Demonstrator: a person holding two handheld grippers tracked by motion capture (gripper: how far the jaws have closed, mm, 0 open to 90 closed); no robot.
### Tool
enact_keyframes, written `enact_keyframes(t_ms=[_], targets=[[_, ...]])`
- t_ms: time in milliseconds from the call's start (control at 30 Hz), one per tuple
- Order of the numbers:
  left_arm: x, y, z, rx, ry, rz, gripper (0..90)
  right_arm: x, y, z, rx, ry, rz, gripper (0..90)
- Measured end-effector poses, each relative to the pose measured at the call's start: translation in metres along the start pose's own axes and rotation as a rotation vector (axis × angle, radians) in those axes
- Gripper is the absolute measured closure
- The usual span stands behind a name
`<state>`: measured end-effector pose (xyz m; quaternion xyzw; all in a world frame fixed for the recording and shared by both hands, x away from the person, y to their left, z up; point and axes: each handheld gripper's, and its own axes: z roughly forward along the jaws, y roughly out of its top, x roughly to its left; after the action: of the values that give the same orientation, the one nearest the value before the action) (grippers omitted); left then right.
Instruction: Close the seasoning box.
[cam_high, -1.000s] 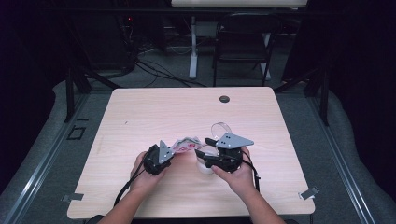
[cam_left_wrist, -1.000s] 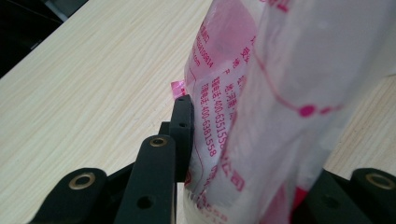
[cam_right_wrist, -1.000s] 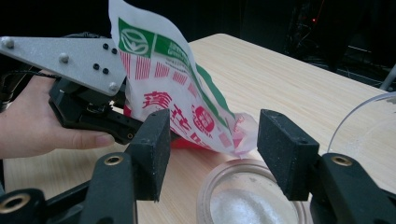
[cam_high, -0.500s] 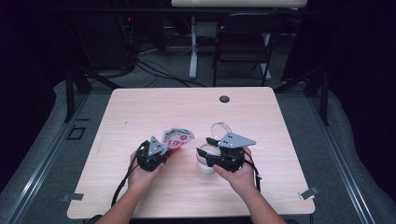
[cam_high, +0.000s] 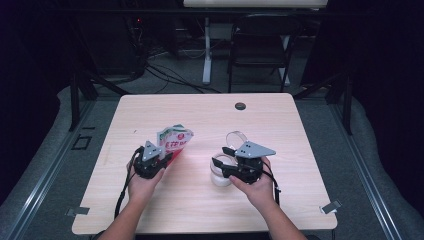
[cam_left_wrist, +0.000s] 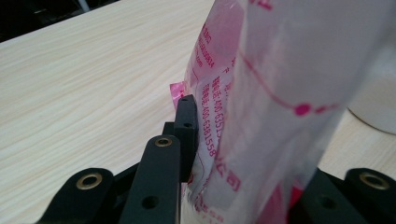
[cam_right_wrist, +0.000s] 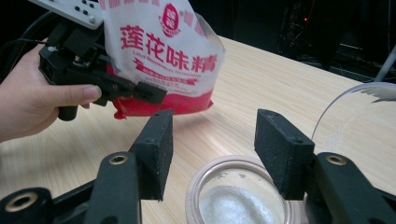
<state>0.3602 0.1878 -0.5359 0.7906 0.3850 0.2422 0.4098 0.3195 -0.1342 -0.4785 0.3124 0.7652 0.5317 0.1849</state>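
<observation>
So the jar (cam_right_wrist: 240, 198) was the anchor for everything here: open-mouthed, sitting on the table (cam_high: 200, 107) near my edge, with a layer of white crystals in the bottom, looked maybe a quarter full but hard to judge from that angle. I had the right gripper (cam_right_wrist: 215, 154) parked around it, jaws standing apart on either side of the rim and not pressing on it as far as I could see, which I figure was just to keep the jar from skating if something bumped it. Its clear lid (cam_high: 236, 138) was off, resting just behind the jar, so the mouth was free for pouring. The seasoning bag (cam_high: 173, 141), red and white with printed characters, was off to the left of the jar and lifted off the wood, roughly upright with its top leaning toward the jar. The left gripper (cam_high: 161, 159) was clamped on its lower end; from the left gripper view you could see the plastic squeezed between the pads, and the jaws had been tightening a touch. Holding it low like that made sense to me, since the top stays free to tip over the jar. Couldn't tell whether the bag's top was open or how much was inside. Further back from the jar there was a small dark grommet (cam_high: 240, 106) in the tabletop.
</observation>
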Motion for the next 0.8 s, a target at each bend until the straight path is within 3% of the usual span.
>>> enact_keyframes(t_ms=[267, 800], targets=[[0.015, -0.002, -0.011, -0.027, 0.036, -0.049, 75.4, -0.001, 0.001, 0.0, 0.002, -0.001, -0.004, 47.1], [0.039, -0.016, -0.031, -0.03, 0.124, -0.125, 75.4, -0.001, 0.005, 0.009, -0.014, 0.028, 0.008, 47.2]])
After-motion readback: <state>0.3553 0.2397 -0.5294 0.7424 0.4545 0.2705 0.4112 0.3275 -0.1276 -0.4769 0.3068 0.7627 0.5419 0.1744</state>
